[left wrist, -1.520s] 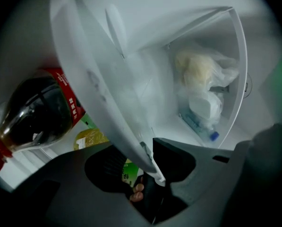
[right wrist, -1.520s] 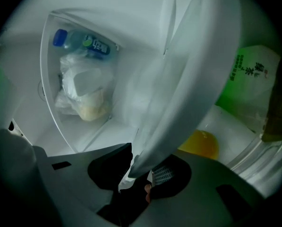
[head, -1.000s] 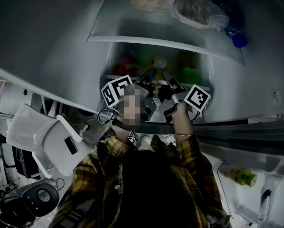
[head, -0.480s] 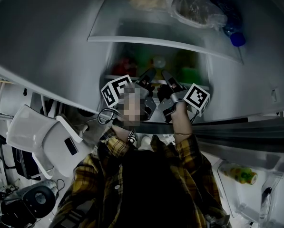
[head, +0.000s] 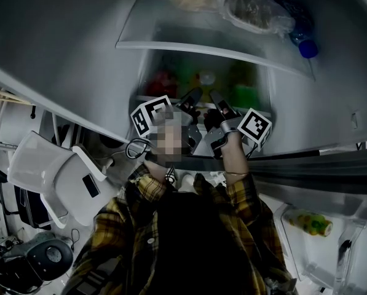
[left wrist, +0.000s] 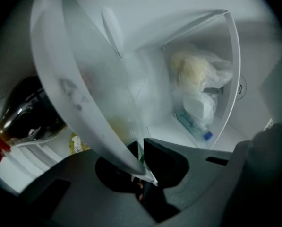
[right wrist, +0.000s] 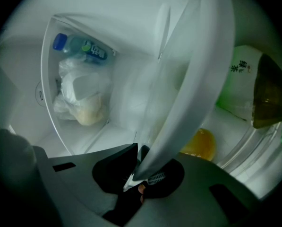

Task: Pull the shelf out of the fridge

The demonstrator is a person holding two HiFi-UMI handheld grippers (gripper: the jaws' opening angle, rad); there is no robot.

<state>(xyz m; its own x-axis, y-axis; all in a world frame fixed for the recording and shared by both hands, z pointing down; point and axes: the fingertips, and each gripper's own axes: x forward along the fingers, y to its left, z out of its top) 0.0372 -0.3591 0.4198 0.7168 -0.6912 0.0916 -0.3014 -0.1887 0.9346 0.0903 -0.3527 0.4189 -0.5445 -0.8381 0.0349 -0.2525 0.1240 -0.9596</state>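
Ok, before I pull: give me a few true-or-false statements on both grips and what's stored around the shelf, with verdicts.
1. The left gripper is clamped on the front edge of the white-rimmed clear shelf. True.
2. The right gripper hangs open, clear of that shelf. False: the same white rim runs between its jaws, which have just been closing and now pinch it.
3. A blue-capped clear plastic bottle lies next to the white plastic bags in the compartment beyond the shelf. True.
4. The clear door bin holds nothing. False: a yellow-green item lies in it.
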